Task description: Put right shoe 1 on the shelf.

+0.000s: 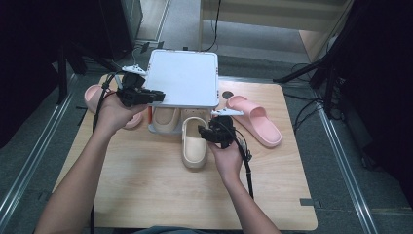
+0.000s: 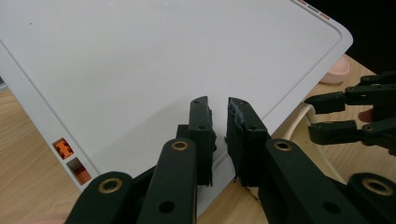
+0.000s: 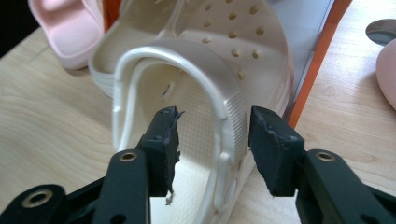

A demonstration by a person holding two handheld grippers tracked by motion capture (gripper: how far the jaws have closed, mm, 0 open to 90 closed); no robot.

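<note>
High view: lid [image 1: 182, 78] is held pinched up by left gripper [image 1: 158, 96], cream clog [image 1: 194, 142] half boxed between right gripper [image 1: 204, 132]'s spread jaws, second clog [image 1: 165, 118] already inside

A fixed high camera looks forward and down over the wooden counter [image 1: 160, 195], forearms entering from below. The left claw [image 2: 219, 140] carries a camera set close against the white box lid [image 2: 154, 60], facing along its jaws. The right claw [image 3: 212, 140] camera sits tight over the cream clog [image 3: 196, 60]. Lid [image 1: 182, 78] and clog [image 1: 194, 144] also appear from above.
</note>
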